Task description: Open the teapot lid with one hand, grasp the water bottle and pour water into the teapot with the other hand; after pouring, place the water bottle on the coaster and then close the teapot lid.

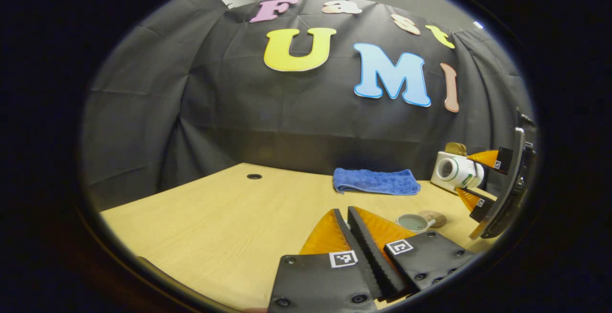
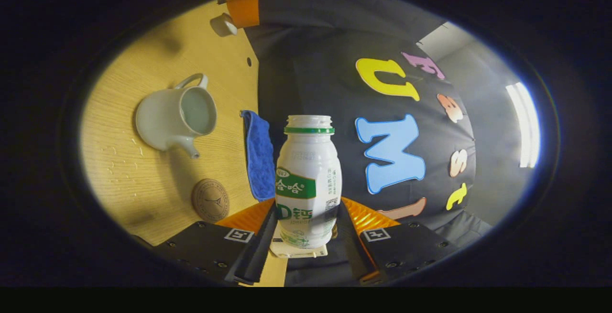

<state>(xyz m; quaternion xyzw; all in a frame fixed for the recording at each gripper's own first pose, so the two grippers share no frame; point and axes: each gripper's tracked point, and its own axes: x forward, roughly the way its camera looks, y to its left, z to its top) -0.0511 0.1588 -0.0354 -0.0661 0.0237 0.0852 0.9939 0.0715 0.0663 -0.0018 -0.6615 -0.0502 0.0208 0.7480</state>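
Note:
My right gripper (image 2: 308, 203) is shut on the white water bottle (image 2: 308, 160), low on its body. The bottle has a green label and an uncapped mouth. In the left gripper view that bottle (image 1: 454, 172) lies tipped on its side in the right gripper (image 1: 471, 177), above the table's right part. The white teapot (image 2: 162, 122) stands lidless on the table with water in it. It appears again (image 1: 413, 222) just right of my left gripper (image 1: 348, 210), whose fingers are closed together. The white lid (image 2: 224, 24) hangs at a left finger (image 2: 244, 9), above the table.
A round brown coaster (image 2: 211, 200) lies near the teapot's spout, also seen behind the pot (image 1: 432, 217). A folded blue cloth (image 1: 375, 181) rests by the back wall. Water drops dot the wooden table (image 2: 114, 160). A cable hole (image 1: 254, 176) sits far left.

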